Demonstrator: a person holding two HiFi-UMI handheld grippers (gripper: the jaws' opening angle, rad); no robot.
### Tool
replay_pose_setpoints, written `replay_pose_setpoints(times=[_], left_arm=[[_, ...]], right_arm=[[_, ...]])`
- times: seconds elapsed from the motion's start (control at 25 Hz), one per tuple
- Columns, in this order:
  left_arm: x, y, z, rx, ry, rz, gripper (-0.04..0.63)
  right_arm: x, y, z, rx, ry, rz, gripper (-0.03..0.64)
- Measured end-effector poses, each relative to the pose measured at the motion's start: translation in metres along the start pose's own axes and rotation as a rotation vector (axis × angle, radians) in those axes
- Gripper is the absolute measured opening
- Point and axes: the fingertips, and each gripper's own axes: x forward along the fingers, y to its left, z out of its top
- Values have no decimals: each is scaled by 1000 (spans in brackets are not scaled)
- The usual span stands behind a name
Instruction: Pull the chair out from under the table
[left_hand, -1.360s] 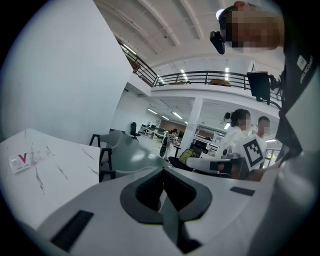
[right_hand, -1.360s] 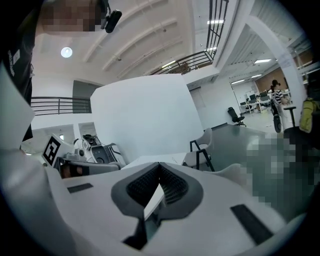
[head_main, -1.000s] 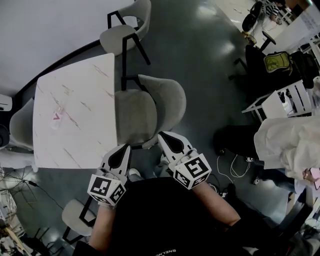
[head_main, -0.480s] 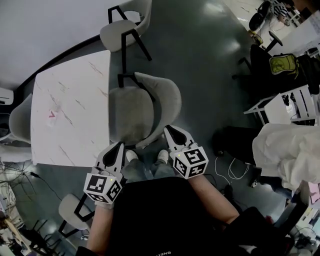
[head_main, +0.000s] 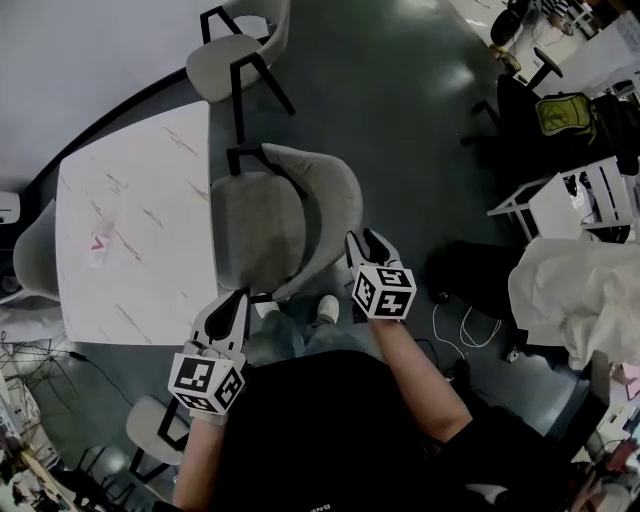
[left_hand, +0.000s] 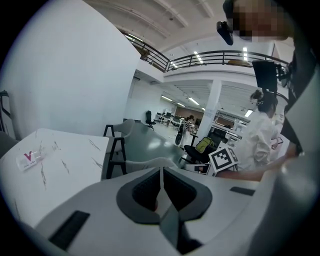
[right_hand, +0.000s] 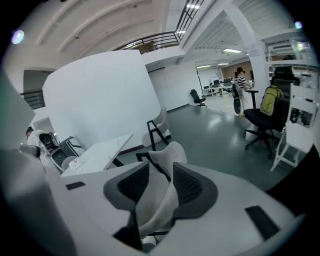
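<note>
Head view: chair (head_main: 255, 235) sits half under the bench (head_main: 130, 230), its backrest (head_main: 335, 205) just ahead of the right claw (head_main: 366, 240), which has dropped alongside. Left gripper view: left claw (left_hand: 161, 172) pressed together, empty (idle). Right gripper view: its jaws have just been opening and stand spread, with the backrest rim between them, not yet pinched. Gripping probably comes next.

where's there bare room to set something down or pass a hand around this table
Most of the white table is bare, apart from a small red-marked item near its left edge. The floor is open between the grey chair beside it and the black office chairs. Crowded: cables and a white rack at right.
</note>
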Motion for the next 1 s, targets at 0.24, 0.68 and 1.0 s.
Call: replay_pose_setpoints(times=[0.24,0.68,1.0], left_arm=[[4,15,2,6,27,-7,6],[7,44,3,-21,49,28,6],[3,57,5,-45,39,74,6]], right_arm=[[30,-25,-17,28,57,-99,207],[85,-38,-42,31,178,-123,255],[111,-42,-57,47,252,-124,256]])
